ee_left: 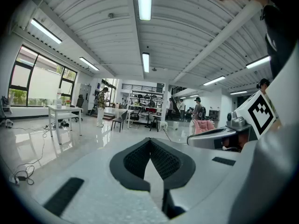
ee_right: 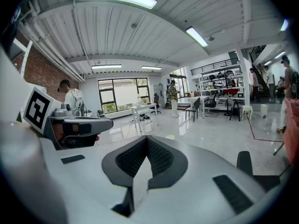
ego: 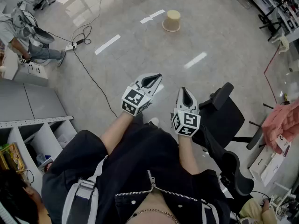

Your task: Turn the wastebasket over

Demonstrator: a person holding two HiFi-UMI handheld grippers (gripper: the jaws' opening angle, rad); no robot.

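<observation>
Two closed, empty tools: the left gripper (ego: 153, 80) and the right gripper (ego: 185, 95) are held side by side just in front of the person's body. Each has its jaws pressed together with nothing between them, as both gripper views confirm. They point forward and slightly down, over the open floor (ego: 140, 45).

The wastebasket (ego: 171, 20) stands on that floor well ahead of both grippers, alone, with nothing touching it. It is tan, and its wider end seems to sit on the floor, so it looks to be mouth down, though it is too small in the head view to be sure. A chair (ego: 226, 118) stands close on the person's right and a cable (ego: 91, 76) trails over the floor to the left. Neither lies between the person and the wastebasket.

By my reading the task has not begun: this is the approach, with no contact made. The next move calls for walking up to the wastebasket, lowering the grippers and opening at least one, since shut jaws cannot take a rim or wall. A grip on the wall near its edge would then let it be lifted and rolled onto its other end. A light, tapered basket will likely slide if pushed rather than gripped
</observation>
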